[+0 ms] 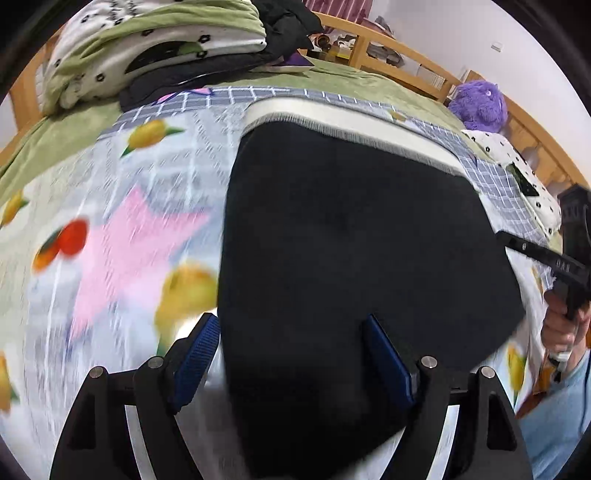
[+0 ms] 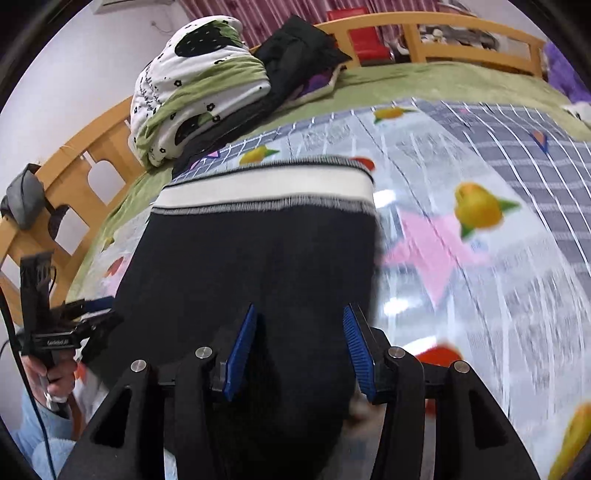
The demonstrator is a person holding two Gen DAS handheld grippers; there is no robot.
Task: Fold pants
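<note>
The dark pants (image 1: 351, 258) are seen folded into a compact block on the bedspread (image 1: 122, 229), with both the left gripper (image 1: 291, 358) and the right gripper (image 2: 299, 354) spread apart, nothing gripped.

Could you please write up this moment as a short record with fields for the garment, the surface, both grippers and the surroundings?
garment: black pants, white waistband at the far end
surface: fruit-print sheet over a green blanket
left gripper: jaws apart, pants edge between them, no grip visible
right gripper: jaws apart over the pants, no grip visible
surroundings: folded bedding pile, purple plush toy, wooden bed rail
</note>
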